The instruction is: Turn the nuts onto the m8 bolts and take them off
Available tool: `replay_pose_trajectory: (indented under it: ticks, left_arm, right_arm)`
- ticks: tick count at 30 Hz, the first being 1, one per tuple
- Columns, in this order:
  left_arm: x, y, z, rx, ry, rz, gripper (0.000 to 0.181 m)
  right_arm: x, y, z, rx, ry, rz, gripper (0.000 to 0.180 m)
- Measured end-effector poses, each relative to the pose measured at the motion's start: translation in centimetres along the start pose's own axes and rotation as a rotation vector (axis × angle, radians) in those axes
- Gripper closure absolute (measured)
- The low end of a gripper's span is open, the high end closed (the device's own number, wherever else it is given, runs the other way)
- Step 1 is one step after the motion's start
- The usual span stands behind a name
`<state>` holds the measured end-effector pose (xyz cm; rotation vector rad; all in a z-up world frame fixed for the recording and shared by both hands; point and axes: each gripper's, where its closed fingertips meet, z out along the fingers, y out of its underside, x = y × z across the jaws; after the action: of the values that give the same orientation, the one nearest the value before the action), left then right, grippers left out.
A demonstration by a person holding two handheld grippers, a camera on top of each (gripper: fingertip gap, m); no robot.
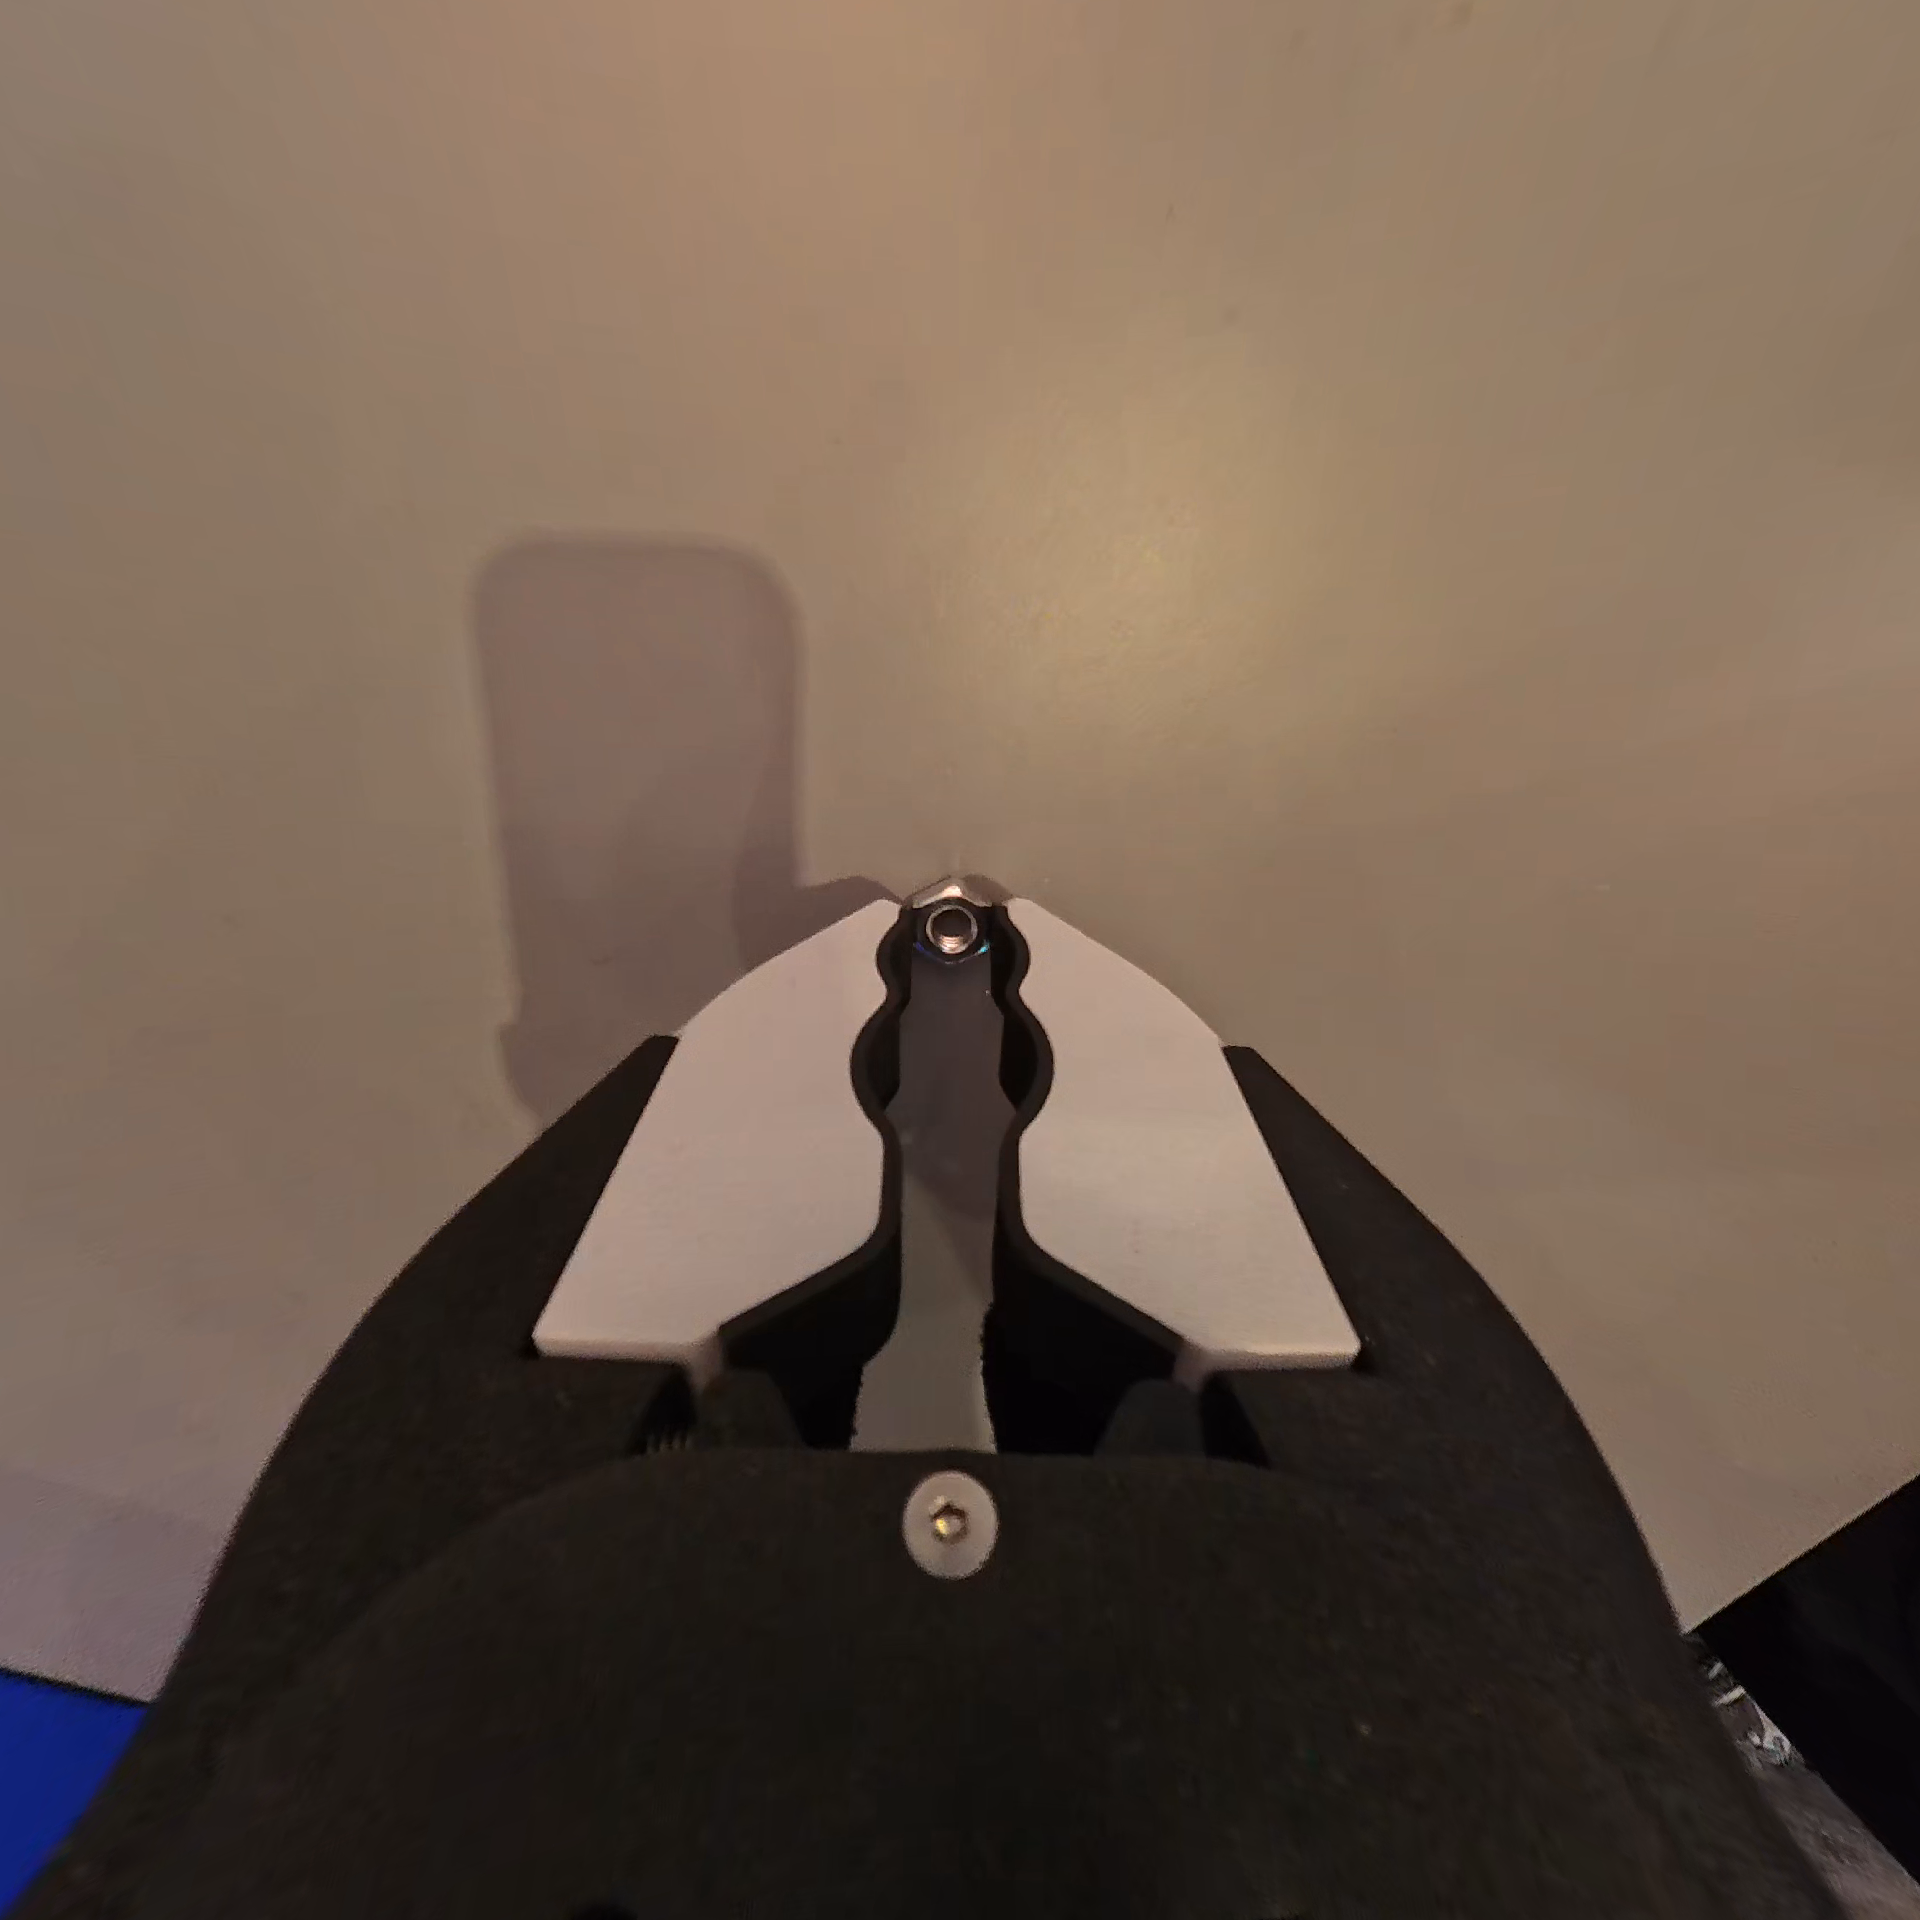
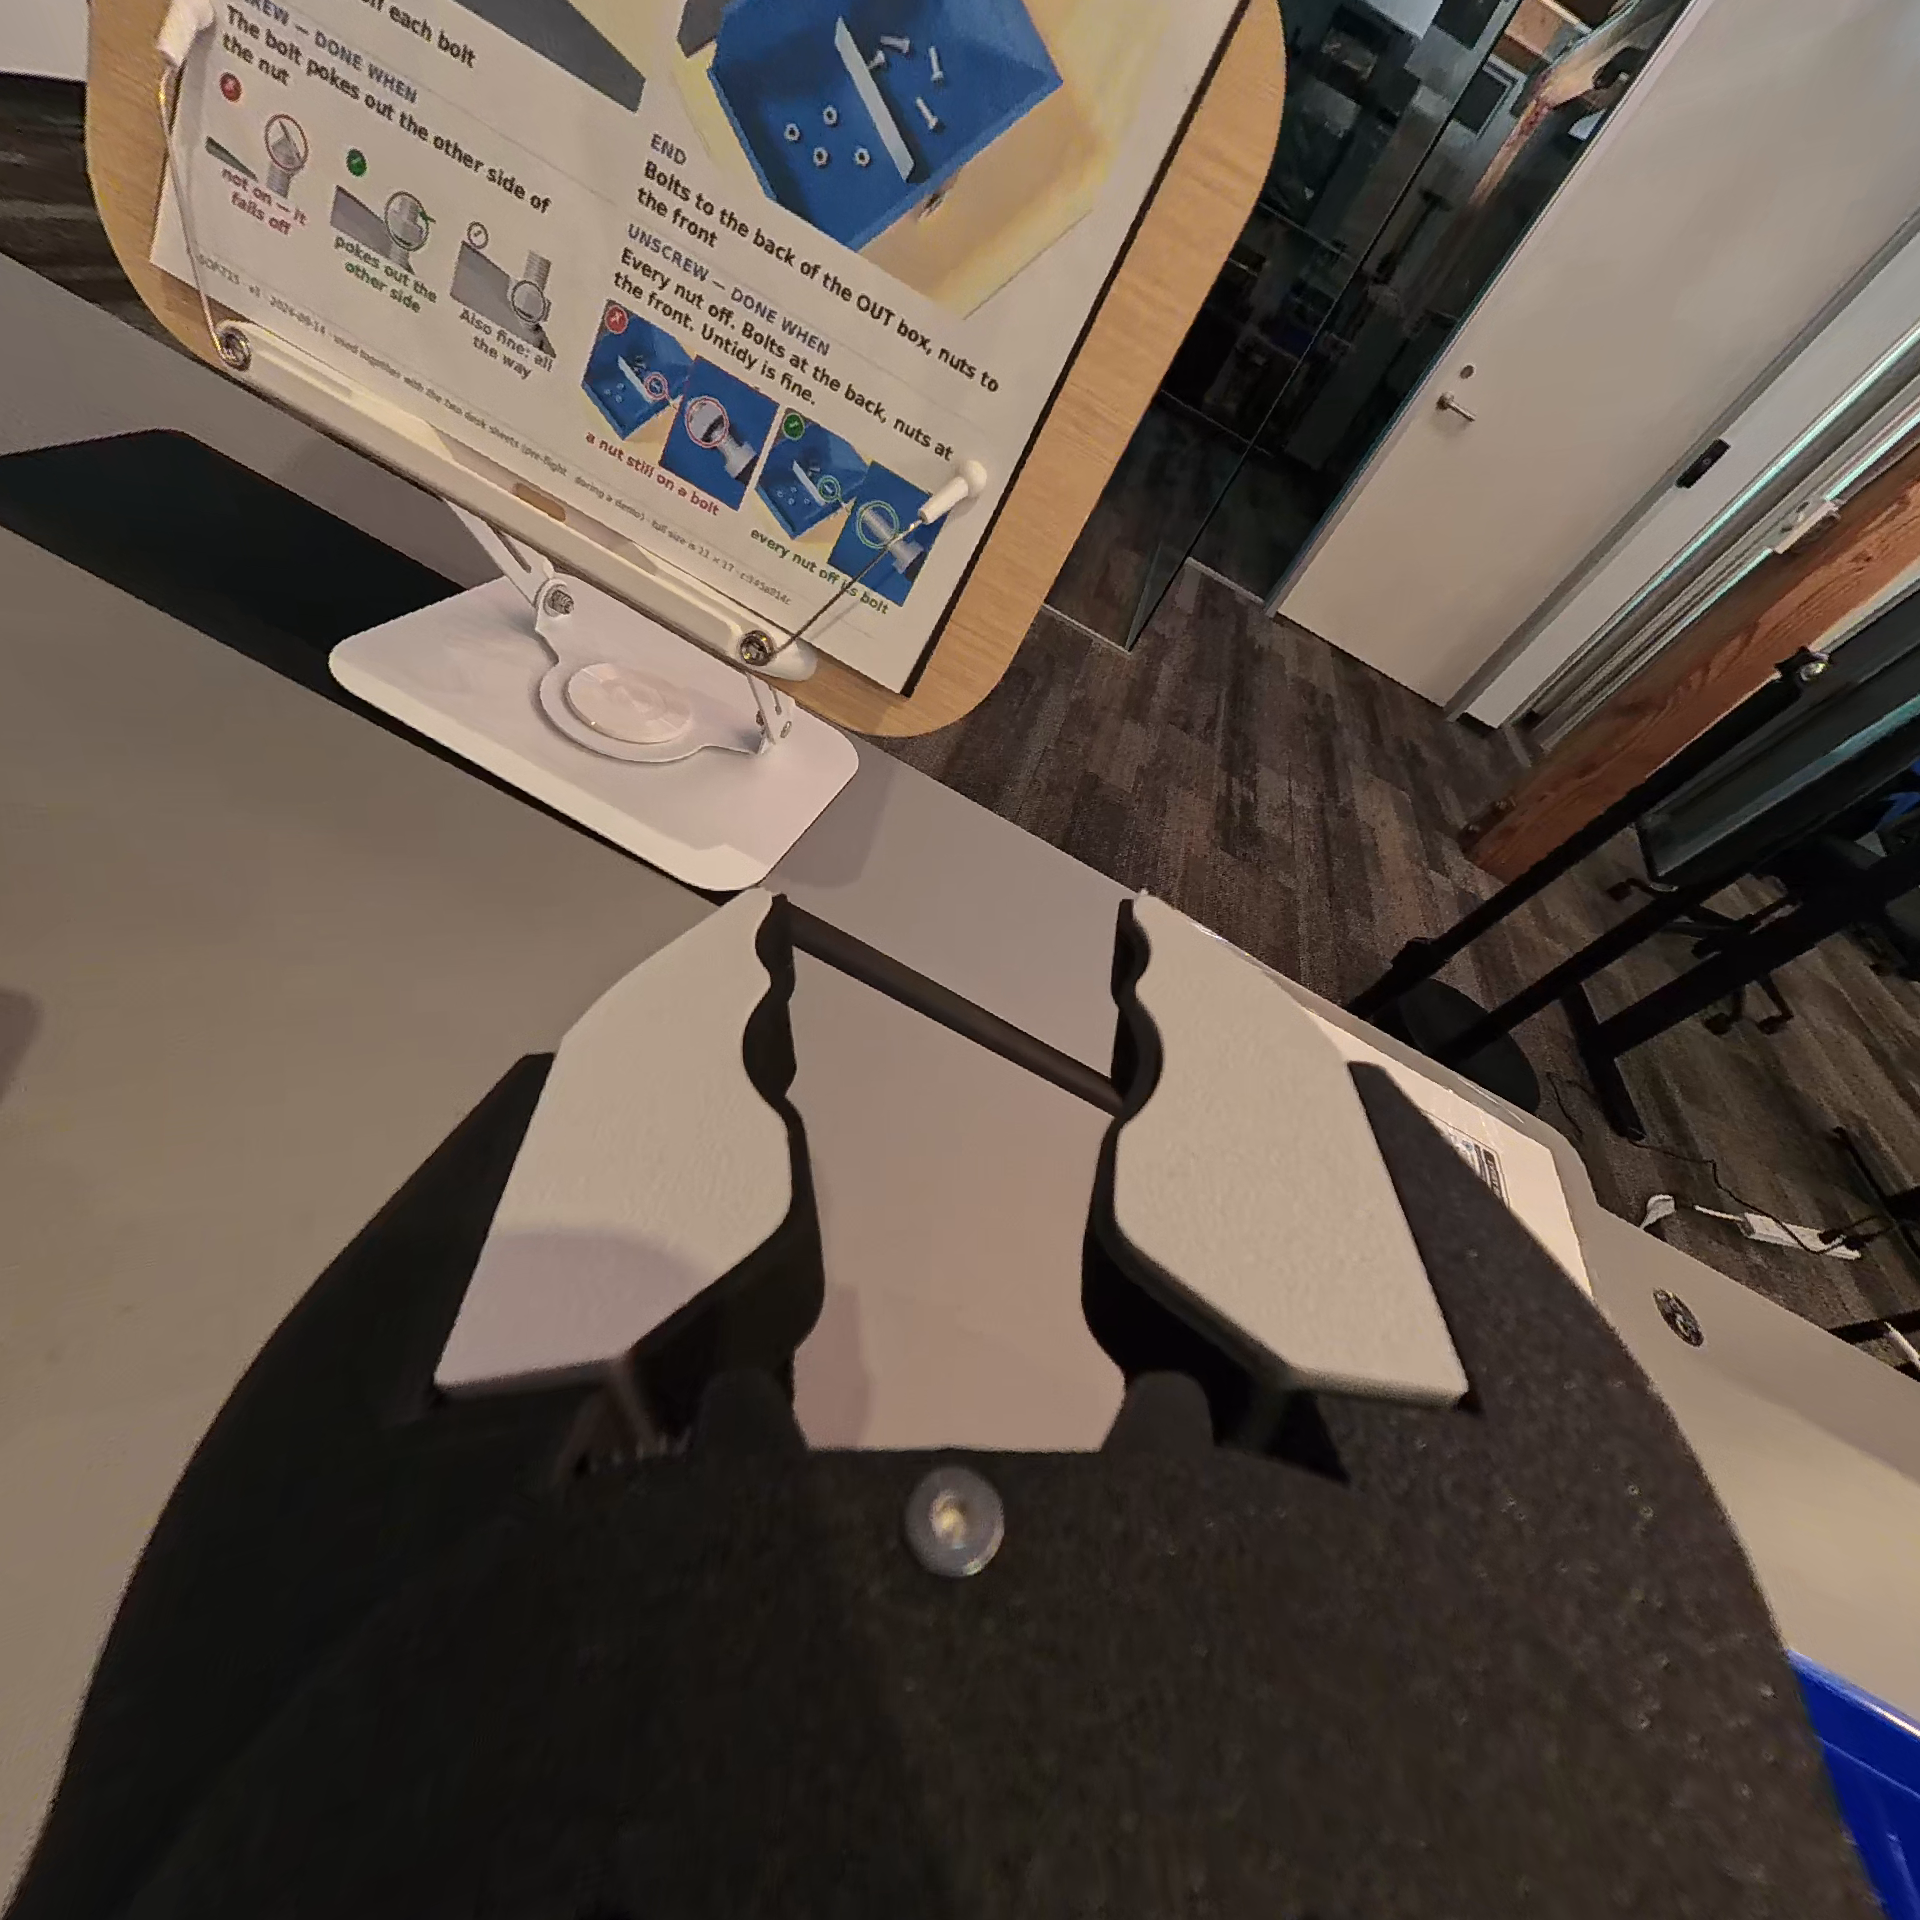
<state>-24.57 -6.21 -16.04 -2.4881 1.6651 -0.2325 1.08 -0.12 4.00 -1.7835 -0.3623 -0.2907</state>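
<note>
While the left gripper [image 1: 951,914] pinches a small silver hexagonal steel nut [image 1: 954,923] at its very fingertips — low over the pale grey tabletop [image 1: 1247,520], its shadow thrown to the left — the right gripper [image 2: 951,935] hangs empty, jaws well apart, above the same surface. Beyond it stands a white-footed wooden stand [image 2: 623,717] bearing a printed instruction sheet [image 2: 582,260] — carpeted floor [image 2: 1195,779] lies past the table's edge.

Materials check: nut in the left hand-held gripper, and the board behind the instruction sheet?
Nut: looks like bright metal, probably steel; silvery, glossy highlights on its facets. Board: seems wood or wood-look laminate; pale tan with fine grain lines, matte, rounded corners. Solid or veneer, I cannot tell.
</note>
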Motion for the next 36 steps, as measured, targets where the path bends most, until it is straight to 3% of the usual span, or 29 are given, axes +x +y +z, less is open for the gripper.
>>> replay_pose_trajectory:
  ticks: [7, 10, 13, 16, 19, 23, 27, 32, 36]
  left_arm:
    - [-0.2, 0.1, 0.0, -0.008, -0.012, 0.000, 0.166]
    - [-0.1, -0.1, 0.0, 0.003, -0.006, -0.015, 0.151]
    - [-0.6, -0.6, -0.9, 0.046, -0.028, -0.024, 0.147]
    - [-1.6, -1.4, -4.5, 0.159, -0.051, -0.053, 0.149]
    - [-4.6, -0.4, -10.8, 0.266, -0.131, -0.102, 0.147]
    - [-11.3, 5.8, -18.8, 0.255, -0.293, -0.230, 0.141]
    - [-18.2, 14.4, -22.2, 0.164, -0.425, -0.388, 0.143]
    - [-23.1, 23.2, -19.3, 0.040, -0.394, -0.589, 0.148]
    - [-25.6, 26.6, -14.8, -0.030, -0.328, -0.717, 0.146]
  right_arm:
    - [-0.2, 0.2, 0.2, -0.009, -0.004, -0.007, 0.121]
    - [-0.1, 0.3, 0.2, -0.013, -0.004, -0.005, 0.121]
    - [0.1, 0.4, 0.1, -0.012, 0.001, -0.005, 0.121]
    - [0.4, 0.6, 0.1, -0.016, 0.006, 0.001, 0.121]
    - [0.8, 1.0, 0.1, -0.023, 0.014, 0.006, 0.121]
    - [1.1, 1.3, 0.2, -0.032, 0.019, 0.018, 0.121]
    - [0.6, 1.9, 0.8, -0.064, 0.025, -0.020, 0.121]
    - [-0.3, 2.6, 1.7, -0.112, 0.040, -0.088, 0.120]
    - [-0.5, 3.3, 2.3, -0.143, 0.056, -0.123, 0.120]
